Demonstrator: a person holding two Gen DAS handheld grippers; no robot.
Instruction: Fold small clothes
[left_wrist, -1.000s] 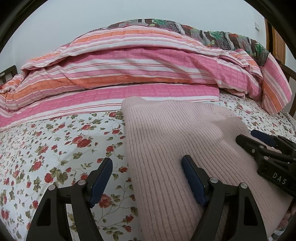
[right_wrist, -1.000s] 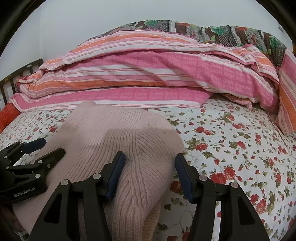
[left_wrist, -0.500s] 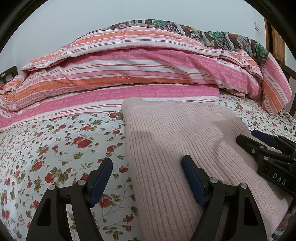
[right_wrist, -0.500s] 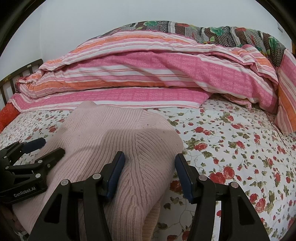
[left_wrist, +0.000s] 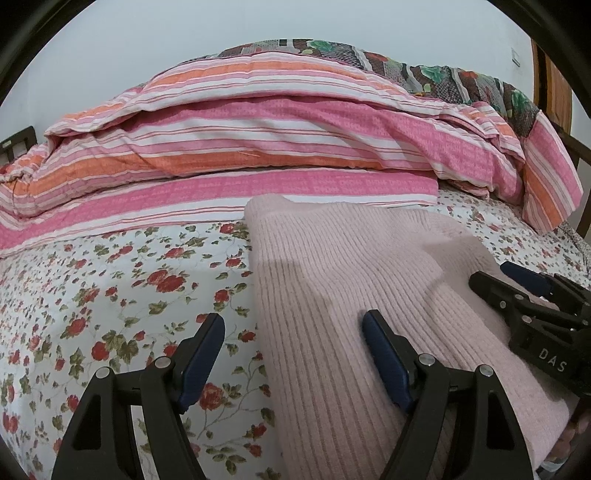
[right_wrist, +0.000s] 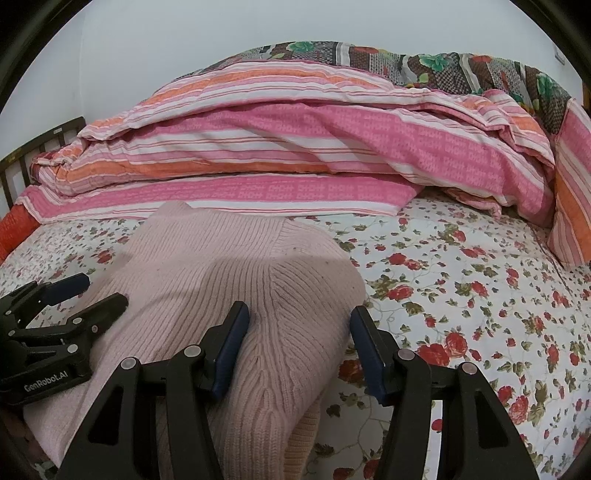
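A pale pink ribbed sweater (left_wrist: 332, 266) lies folded on the flowered sheet, a sleeve seam showing in the right wrist view (right_wrist: 221, 258). My left gripper (left_wrist: 293, 319) stands open across the sweater's left edge, one finger over the sheet and one over the knit; the right wrist view shows it too (right_wrist: 99, 291). My right gripper (right_wrist: 300, 310) is open around the bulging right side of the sweater. Its left pad lies against the knit and its right pad stands just beside the edge. It appears at the right in the left wrist view (left_wrist: 498, 275).
A heaped pink, orange and white striped quilt (left_wrist: 277, 147) fills the back of the bed, with a dark patterned blanket behind it. The flowered sheet (right_wrist: 461, 295) stretches right of the sweater. A dark bed rail (right_wrist: 22, 162) and an orange cushion (right_wrist: 14, 229) sit at the far left.
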